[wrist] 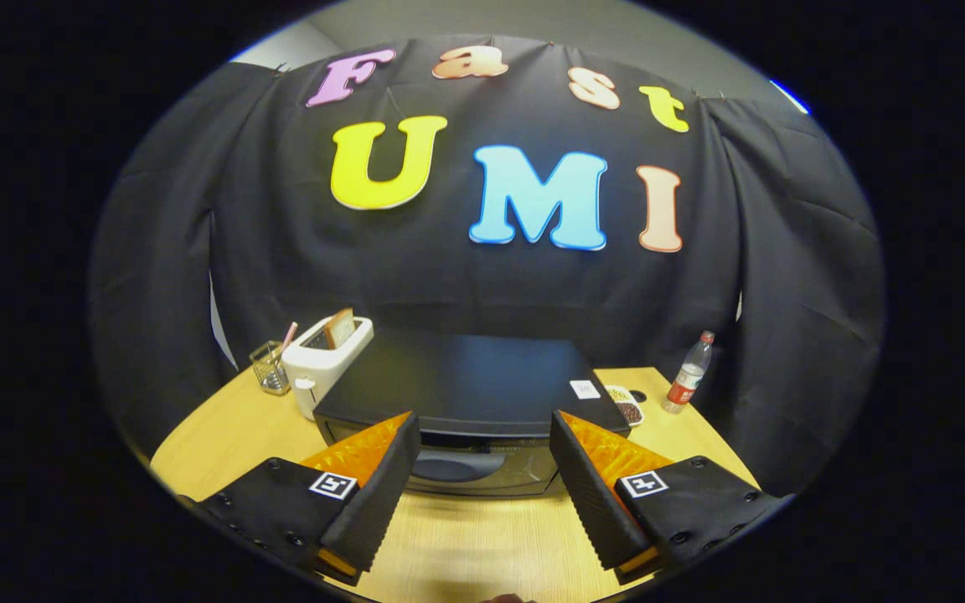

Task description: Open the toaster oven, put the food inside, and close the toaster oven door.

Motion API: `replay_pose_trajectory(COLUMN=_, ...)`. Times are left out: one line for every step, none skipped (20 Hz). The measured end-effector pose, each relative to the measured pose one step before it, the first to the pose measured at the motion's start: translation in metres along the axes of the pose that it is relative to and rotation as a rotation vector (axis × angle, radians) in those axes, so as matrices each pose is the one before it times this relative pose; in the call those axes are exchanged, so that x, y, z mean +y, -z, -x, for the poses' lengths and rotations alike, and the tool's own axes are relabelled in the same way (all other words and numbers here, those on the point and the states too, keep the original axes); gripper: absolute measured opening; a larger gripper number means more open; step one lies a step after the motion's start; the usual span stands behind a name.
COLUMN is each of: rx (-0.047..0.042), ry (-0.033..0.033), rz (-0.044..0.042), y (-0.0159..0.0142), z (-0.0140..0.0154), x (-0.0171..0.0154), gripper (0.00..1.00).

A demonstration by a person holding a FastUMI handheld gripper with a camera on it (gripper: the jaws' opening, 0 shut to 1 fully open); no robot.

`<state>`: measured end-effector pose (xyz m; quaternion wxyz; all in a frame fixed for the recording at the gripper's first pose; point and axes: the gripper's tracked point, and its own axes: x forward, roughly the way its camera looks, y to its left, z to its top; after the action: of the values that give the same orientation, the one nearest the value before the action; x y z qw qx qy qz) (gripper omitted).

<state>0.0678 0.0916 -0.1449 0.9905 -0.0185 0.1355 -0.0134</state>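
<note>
The single fisheye camera rides on the tongs (482,456) and looks forward along their two fingers, which stand spread apart with nothing between them. It faces the toaster oven (470,402) head-on from slightly above its top, at close range. The worktop (466,544) shows in front of the toaster oven; the booth wall rises behind it.
</note>
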Motion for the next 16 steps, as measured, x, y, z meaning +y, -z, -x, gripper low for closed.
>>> replay_pose_trajectory(rx=-0.03853, ry=0.00597, rz=-0.01033, y=-0.01525, z=0.00875, x=-0.00494, gripper=0.98)
replay_pose_trajectory(rx=-0.04145, ry=0.00763, rz=-0.00574, y=-0.01519, z=0.00767, x=-0.0053, gripper=0.98)
replay_pose_trajectory(rx=-0.03591, ry=0.0055, rz=-0.00347, y=-0.01343, z=0.00708, x=-0.00519, gripper=0.98)
replay_pose_trajectory(rx=-0.02351, ry=0.0066, rz=-0.00351, y=-0.00945, z=0.00608, x=-0.00527, gripper=0.99)
replay_pose_trajectory(rx=-0.01752, ry=0.00587, rz=-0.00354, y=-0.0081, z=0.00736, x=-0.00548, gripper=0.98)
replay_pose_trajectory(rx=-0.01568, ry=0.00485, rz=-0.00461, y=-0.00787, z=0.01044, x=-0.00601, gripper=0.99)
replay_pose_trajectory(rx=-0.01448, ry=0.00555, rz=-0.0035, y=-0.00735, z=0.00888, x=-0.0056, gripper=0.98)
replay_pose_trajectory(rx=-0.0202, ry=0.00576, rz=0.00439, y=-0.00847, z=0.00912, x=-0.00563, gripper=0.98)
replay_pose_trajectory(rx=-0.0161, ry=0.01208, rz=0.00009, y=-0.01111, z=-0.02678, x=-0.03624, gripper=0.98)
replay_pose_trajectory(rx=-0.01575, ry=0.00701, rz=-0.00555, y=-0.00558, z=0.0077, x=-0.00557, gripper=0.98)
replay_pose_trajectory(rx=-0.00337, ry=0.00896, rz=-0.01468, y=-0.00092, z=0.00373, x=-0.0053, gripper=0.98)
replay_pose_trajectory(rx=0.00418, ry=0.01046, rz=-0.02308, y=0.00004, z=0.00289, x=-0.00709, gripper=0.98)
replay_pose_trajectory(rx=0.01198, ry=0.0123, rz=-0.02636, y=0.00206, z=0.00425, x=-0.00543, gripper=0.98)
replay_pose_trajectory(rx=0.00731, ry=0.01098, rz=-0.02174, y=0.00255, z=0.00333, x=-0.00468, gripper=0.98)
replay_pose_trajectory(rx=0.0079, ry=0.00698, rz=-0.01144, y=0.0011, z=-0.00198, x=-0.0066, gripper=0.98)
replay_pose_trajectory(rx=0.00651, ry=0.0043, rz=-0.00076, y=0.00062, z=0.00176, x=-0.0018, gripper=0.98)
